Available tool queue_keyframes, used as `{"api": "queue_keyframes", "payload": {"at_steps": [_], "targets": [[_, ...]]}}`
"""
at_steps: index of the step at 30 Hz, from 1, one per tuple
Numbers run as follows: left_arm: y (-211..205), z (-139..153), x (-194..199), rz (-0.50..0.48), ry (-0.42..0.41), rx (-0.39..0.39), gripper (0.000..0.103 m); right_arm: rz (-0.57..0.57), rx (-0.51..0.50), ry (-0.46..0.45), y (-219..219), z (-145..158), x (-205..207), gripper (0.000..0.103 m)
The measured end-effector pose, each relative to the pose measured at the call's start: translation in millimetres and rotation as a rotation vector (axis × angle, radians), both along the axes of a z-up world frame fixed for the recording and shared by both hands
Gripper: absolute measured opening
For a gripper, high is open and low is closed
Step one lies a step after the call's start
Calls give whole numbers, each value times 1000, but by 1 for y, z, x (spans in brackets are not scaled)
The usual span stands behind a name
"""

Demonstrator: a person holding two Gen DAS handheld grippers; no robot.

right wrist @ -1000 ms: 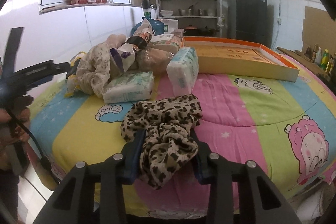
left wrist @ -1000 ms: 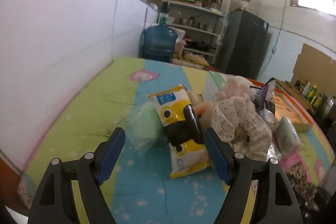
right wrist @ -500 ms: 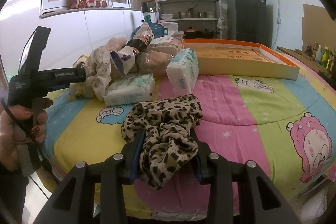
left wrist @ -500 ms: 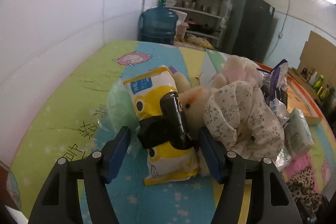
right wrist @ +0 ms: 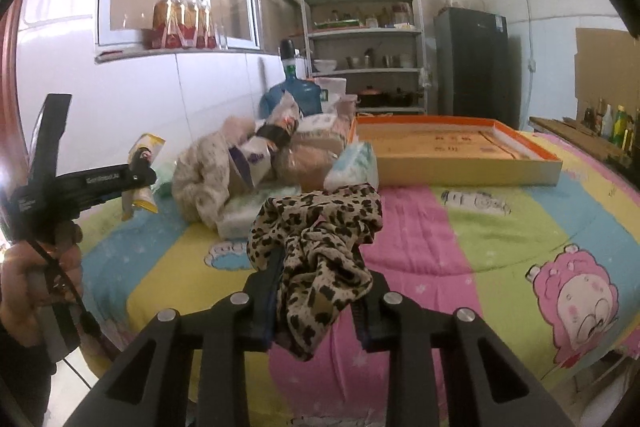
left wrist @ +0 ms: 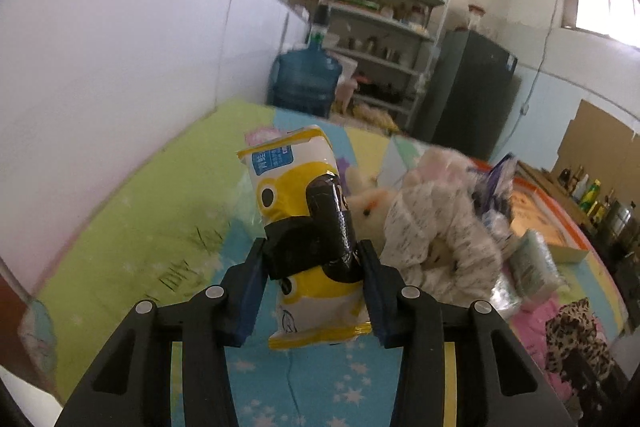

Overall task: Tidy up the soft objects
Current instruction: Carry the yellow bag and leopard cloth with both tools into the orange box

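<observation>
A yellow and white soft packet (left wrist: 288,179) with a black band (left wrist: 320,251) around its middle stands tilted up between the fingers of my left gripper (left wrist: 313,247). Its jaws are closing, and both blue pads press on the banded part. The right wrist view shows the same left gripper (right wrist: 142,163) at the left, in a person's hand (right wrist: 36,279), with the packet (right wrist: 144,147) raised off the quilt. My right gripper (right wrist: 318,267) is shut on a leopard-print cloth (right wrist: 316,215), which bunches above the fingers and hangs below them.
A pile of soft things lies on the cartoon quilt (right wrist: 500,227): a floral plush (left wrist: 436,227), tissue packs (right wrist: 352,167) and bags. An orange-rimmed flat box (right wrist: 460,155) sits behind. A white wall runs along the left, and a blue water jug (left wrist: 306,79) stands at the far end.
The left jaws have narrowed from wide apart onto the banded packet, and the packet now tilts up. The right jaws tightened on the leopard cloth, which has risen off the quilt.
</observation>
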State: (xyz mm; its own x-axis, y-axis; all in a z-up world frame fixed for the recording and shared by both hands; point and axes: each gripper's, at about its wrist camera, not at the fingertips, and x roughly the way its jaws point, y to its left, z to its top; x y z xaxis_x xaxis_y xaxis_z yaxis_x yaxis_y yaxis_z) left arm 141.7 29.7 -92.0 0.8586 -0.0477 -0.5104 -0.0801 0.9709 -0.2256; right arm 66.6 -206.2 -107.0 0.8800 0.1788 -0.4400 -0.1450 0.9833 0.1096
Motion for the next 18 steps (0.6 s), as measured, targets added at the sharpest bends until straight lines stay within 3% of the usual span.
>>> {"api": "queue_keyframes", "payload": {"at_steps": [10,18], "targets": [[-47,55,-24,-173,-127,47,46,-42,15,-74,-30,33,-2,29],[-111,76,-26,-337,-141,78,46,-103,-9,-102,-71,55,1,29]]}}
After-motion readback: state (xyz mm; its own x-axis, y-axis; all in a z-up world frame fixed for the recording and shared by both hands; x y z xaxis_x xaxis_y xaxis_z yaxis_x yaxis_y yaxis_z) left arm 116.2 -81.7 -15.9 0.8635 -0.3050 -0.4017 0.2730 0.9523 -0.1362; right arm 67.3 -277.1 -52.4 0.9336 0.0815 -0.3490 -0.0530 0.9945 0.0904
